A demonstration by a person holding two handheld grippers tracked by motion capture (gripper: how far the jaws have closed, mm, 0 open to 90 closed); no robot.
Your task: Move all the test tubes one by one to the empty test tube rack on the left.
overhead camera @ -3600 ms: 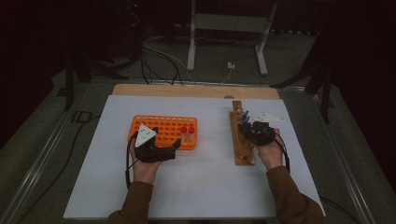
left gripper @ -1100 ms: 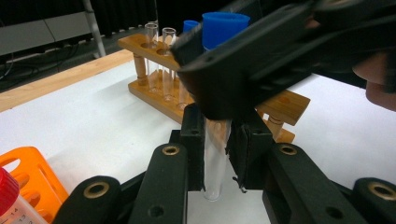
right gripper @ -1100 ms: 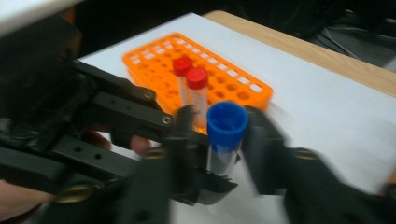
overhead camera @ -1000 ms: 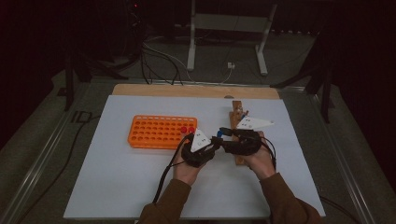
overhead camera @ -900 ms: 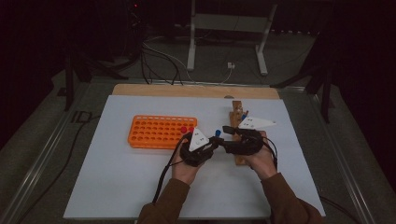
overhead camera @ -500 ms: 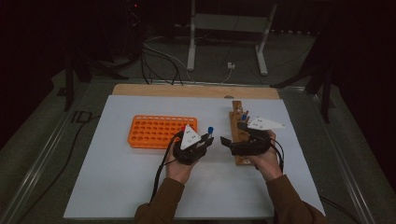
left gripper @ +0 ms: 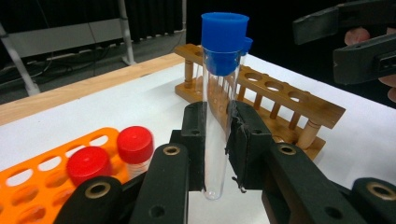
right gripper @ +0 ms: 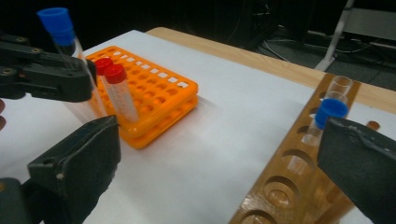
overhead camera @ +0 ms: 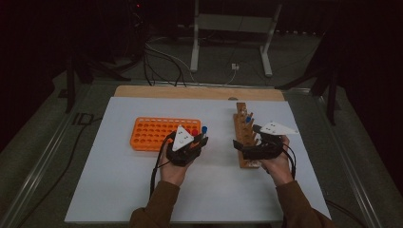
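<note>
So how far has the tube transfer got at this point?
Done: two red-capped tubes stand in the orange rack.
In hand: the left gripper is shut on a blue-capped tube, upright, near the orange rack; the right gripper has just been opening its jaws, with nothing between them.
Left: a blue-capped tube and an uncapped one stand in the wooden rack.

Blue-cap tube, orange rack.

Clear plastic test tube w/ blue screw cap: empty, cap on, upright w/ slight tilt, raised off the white table, approx. mid-table, just at 3 o'clock of the orange rack, 9 o'clock of the wooden rack.
</note>
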